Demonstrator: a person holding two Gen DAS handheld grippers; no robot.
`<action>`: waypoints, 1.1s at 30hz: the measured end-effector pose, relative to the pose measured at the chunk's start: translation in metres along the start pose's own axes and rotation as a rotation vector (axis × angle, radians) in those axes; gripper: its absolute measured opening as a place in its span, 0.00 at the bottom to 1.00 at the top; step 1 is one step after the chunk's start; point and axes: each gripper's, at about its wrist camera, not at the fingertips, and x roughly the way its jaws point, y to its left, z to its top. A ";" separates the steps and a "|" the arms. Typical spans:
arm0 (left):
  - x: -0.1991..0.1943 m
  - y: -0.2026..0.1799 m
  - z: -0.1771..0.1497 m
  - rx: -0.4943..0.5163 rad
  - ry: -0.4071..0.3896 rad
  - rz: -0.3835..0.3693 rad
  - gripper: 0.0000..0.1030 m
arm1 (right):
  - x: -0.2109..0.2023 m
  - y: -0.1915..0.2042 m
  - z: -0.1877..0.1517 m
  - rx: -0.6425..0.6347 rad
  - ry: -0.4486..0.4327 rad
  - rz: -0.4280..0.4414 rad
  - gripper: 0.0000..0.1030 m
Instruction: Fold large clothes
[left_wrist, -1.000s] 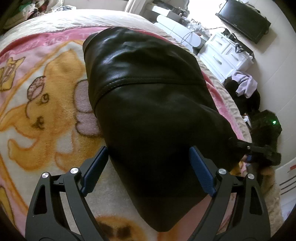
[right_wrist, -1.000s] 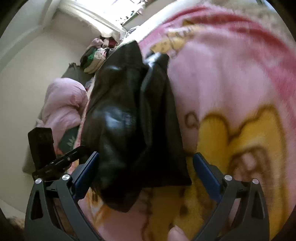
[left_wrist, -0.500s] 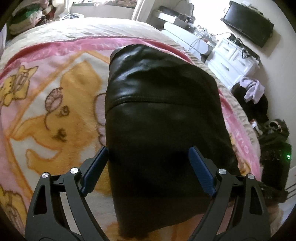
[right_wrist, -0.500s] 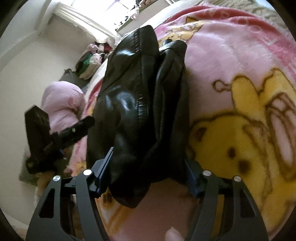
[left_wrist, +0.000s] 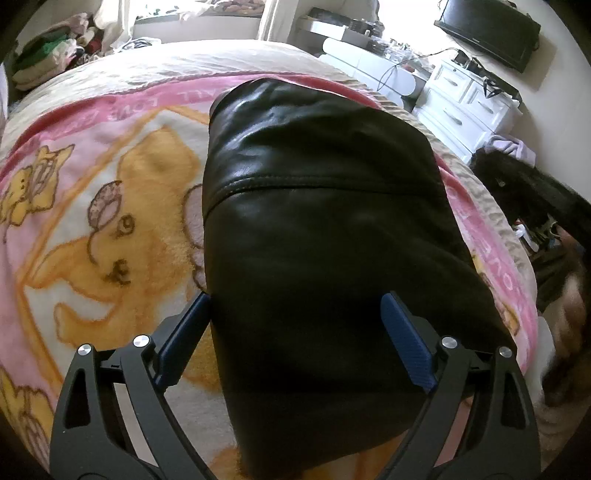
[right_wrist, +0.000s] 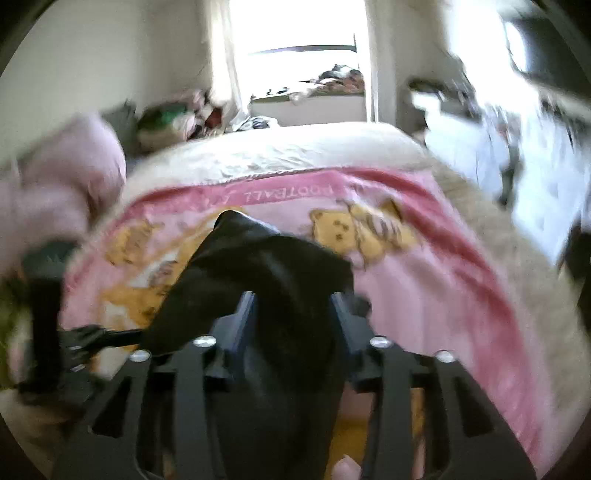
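Note:
A black leather jacket (left_wrist: 317, 206) lies folded lengthwise on a pink cartoon-bear blanket (left_wrist: 110, 221). My left gripper (left_wrist: 299, 321) hovers over its near end, open, with its blue fingers (left_wrist: 184, 343) spread to about the jacket's width. In the blurred right wrist view my right gripper (right_wrist: 293, 306) has its jaws closing. A bunch of the jacket (right_wrist: 266, 258) is pinched between its pads and lifted off the blanket (right_wrist: 424, 280). The jacket's near end hangs down behind the right fingers and is hidden.
A white dresser (left_wrist: 469, 107) and a wall television (left_wrist: 487, 33) stand right of the bed. Dark clothes (left_wrist: 524, 192) are heaped at its right side and more clothes (left_wrist: 55, 59) at the far left corner. A pink pillow (right_wrist: 74, 173) lies at the left.
My right gripper closed from wide open onto the jacket's side, rolled upright and rose, pulling the fabric up. In the left view the jacket has slid toward the middle; the left jaws stayed spread.

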 end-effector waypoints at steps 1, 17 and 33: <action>0.000 0.000 0.000 -0.003 0.002 -0.001 0.83 | 0.018 0.005 0.008 -0.029 0.018 -0.006 0.36; 0.015 -0.016 -0.009 0.062 -0.036 0.047 0.85 | 0.167 -0.029 -0.012 0.074 0.439 -0.002 0.32; 0.003 -0.003 -0.007 0.000 0.016 -0.016 0.86 | 0.101 -0.016 0.010 0.077 0.308 0.008 0.52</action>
